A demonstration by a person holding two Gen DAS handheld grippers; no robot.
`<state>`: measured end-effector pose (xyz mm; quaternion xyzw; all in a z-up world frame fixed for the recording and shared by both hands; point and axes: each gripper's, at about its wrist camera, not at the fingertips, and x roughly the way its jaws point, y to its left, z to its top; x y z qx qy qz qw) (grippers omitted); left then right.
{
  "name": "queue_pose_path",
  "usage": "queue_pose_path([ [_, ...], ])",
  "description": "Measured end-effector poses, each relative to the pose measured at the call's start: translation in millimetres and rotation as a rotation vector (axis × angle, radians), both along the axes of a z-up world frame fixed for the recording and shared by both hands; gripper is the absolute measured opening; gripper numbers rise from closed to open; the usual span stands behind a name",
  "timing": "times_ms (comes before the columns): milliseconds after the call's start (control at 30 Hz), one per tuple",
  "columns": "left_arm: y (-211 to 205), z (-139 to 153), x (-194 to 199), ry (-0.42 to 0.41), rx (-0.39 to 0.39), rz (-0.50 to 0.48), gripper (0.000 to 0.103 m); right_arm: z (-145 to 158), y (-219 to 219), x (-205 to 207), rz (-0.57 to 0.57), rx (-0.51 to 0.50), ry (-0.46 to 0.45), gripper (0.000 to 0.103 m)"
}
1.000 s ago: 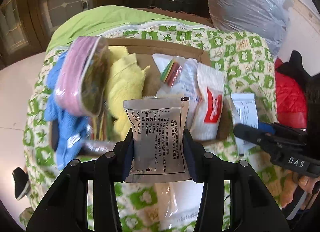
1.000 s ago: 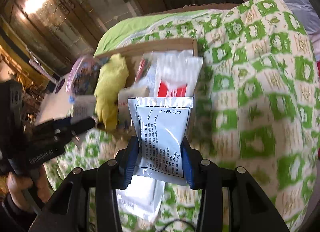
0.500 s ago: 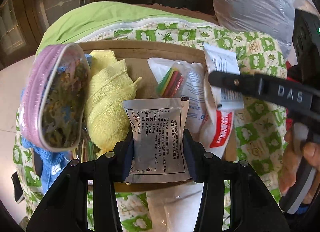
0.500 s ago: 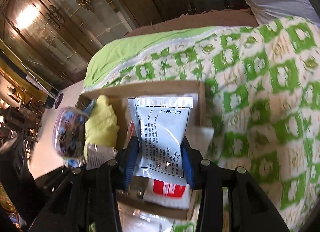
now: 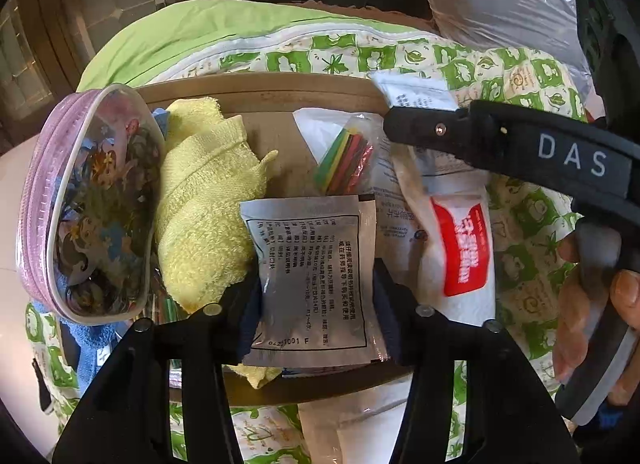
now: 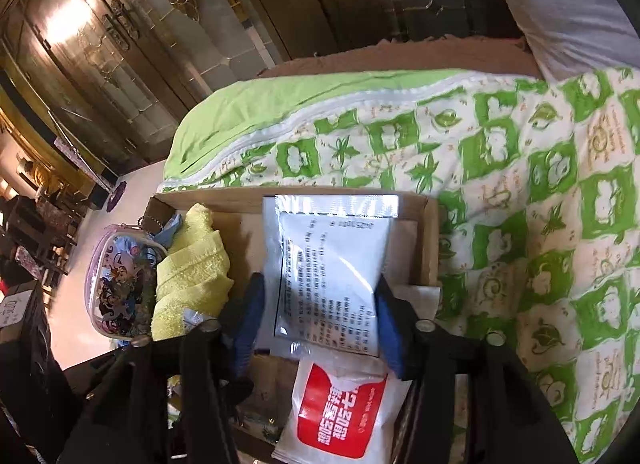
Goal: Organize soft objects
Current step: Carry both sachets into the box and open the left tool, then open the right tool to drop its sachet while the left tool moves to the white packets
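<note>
Sachets, one pinched in the left claw point(image 5: 316, 292) and one in the right claw point(image 6: 320, 304), both over the box point(image 5: 260, 90), look light, limp and slick, so I judge a grip across the flat lower half holds best.

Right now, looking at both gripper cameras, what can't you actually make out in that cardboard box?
- Box floor: mostly covered by the yellow towel and packets, both views.
- Blue cloth: left view, largely hidden behind the cartoon pouch.
- Red-label bag: right view, bottom cut off by the frame edge.
- Sachet print: right view, too blurred to read.
</note>
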<state>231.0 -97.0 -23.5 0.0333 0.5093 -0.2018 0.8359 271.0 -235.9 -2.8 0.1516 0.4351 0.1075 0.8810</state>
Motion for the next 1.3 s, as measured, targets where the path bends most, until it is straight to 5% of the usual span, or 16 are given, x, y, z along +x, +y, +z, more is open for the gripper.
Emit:
queue_pose_path([
  [400,2.5,12.2,-19.5,-0.03,-0.013,0.009,0.068,18.2,-8.4,-19.4,-0.03,0.033,-0.069,0.062],
  [500,1.5,15.4,-26.6,-0.043,0.002,-0.002,0.068,19.4,-5.5,-23.6,-0.009,0.021,-0.079,0.078],
  [667,12.3,16.6,-49.2,-0.045,0.0,-0.012,0.068,15.7,-2.5,-31.1,-0.003,0.017,-0.078,0.079],
  [1300,72.2,-49.6,-143.3,0.139,-0.112,0.045,0.068,-51.3,19.5,-143.1,0.074,0.082,0.149,0.079],
])
